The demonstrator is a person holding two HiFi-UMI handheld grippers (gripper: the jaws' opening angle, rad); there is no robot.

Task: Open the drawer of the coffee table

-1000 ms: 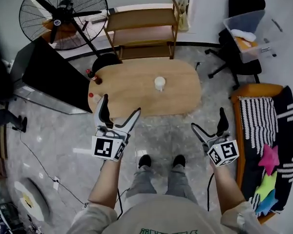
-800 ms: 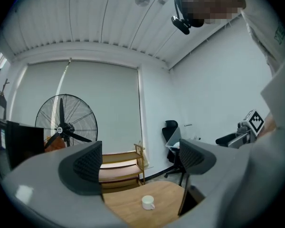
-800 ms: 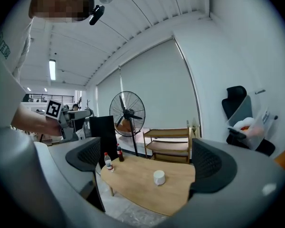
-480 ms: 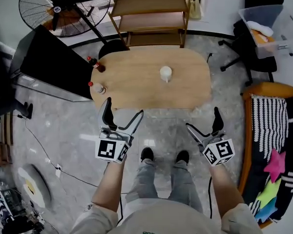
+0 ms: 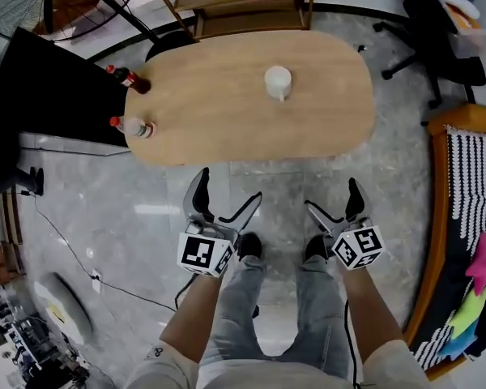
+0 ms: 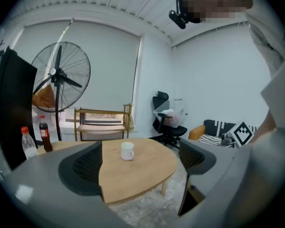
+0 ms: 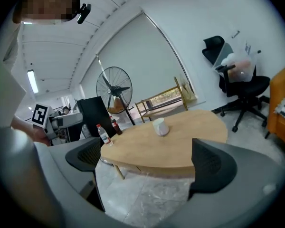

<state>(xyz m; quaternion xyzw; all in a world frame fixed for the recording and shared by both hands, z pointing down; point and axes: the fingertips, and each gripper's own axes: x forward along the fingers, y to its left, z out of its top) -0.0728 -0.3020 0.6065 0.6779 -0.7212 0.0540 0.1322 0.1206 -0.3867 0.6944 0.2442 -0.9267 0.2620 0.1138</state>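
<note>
The oval wooden coffee table (image 5: pixel 227 112) stands just ahead of me, with a white mug (image 5: pixel 278 82) on its top. From above I cannot make out a drawer front or handle. My left gripper (image 5: pixel 227 191) is open and empty, a short way in front of the table's near edge. My right gripper (image 5: pixel 332 197) is also open and empty, beside it and equally short of the edge. In the left gripper view the table (image 6: pixel 142 172) and mug (image 6: pixel 127 151) show between the open jaws. The right gripper view shows the table (image 7: pixel 175 141) and its near rim from lower down.
A cola bottle (image 5: pixel 128 79) and a water bottle (image 5: pixel 134 126) stand at the table's left end. A black panel (image 5: pixel 40 87) stands to the left and a wooden shelf (image 5: pixel 243 2) behind. An orange sofa (image 5: pixel 462 217) is at the right, an office chair (image 5: pixel 437 31) at the back right. A cable (image 5: pixel 73 258) lies on the floor.
I have stepped closer to the table, which now fills more of the head view. Both grippers came nearer its front edge and stayed open.
</note>
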